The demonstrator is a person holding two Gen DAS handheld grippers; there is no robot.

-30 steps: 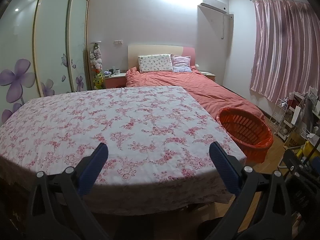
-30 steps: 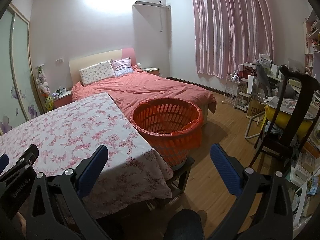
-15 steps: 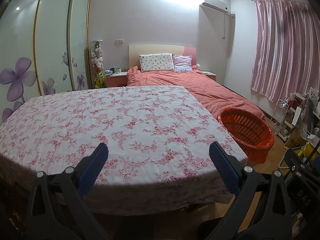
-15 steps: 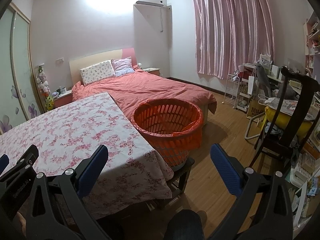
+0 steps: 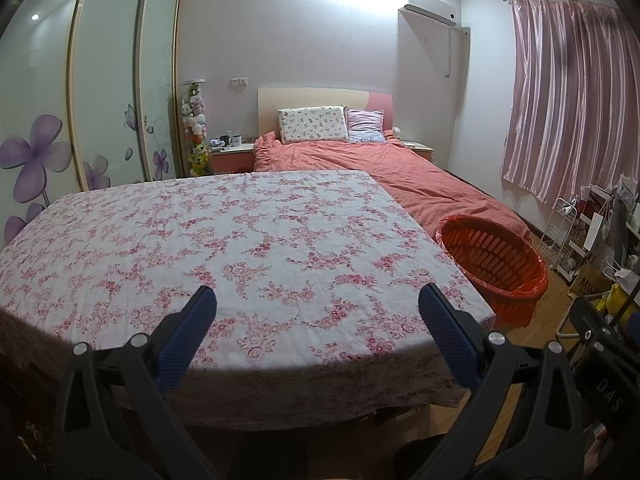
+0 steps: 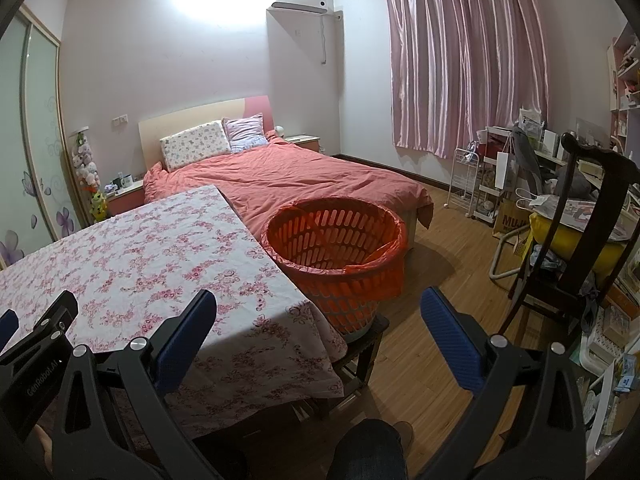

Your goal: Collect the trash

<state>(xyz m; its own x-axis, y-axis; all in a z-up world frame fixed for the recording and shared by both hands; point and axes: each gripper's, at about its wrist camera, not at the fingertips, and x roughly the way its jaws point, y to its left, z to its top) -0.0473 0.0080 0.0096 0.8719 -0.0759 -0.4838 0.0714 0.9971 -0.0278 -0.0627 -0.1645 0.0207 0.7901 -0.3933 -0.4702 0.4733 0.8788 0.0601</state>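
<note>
Floral cloth covers table point(image 5: 256, 240), bare of trash. Orange lined basket point(image 6: 336, 248) on stool at table's right edge, within reach for drops. Left gripper point(image 5: 316, 314), right gripper point(image 6: 318, 316): fingers spread wide, empty; no trash visible.

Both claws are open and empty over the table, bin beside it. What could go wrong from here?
1. The orange bin seems perched on a small stool at the table's corner; a bump from the right claw could tip it.
2. The floral tablecloth lies loose; the left claw could snag it.
</note>
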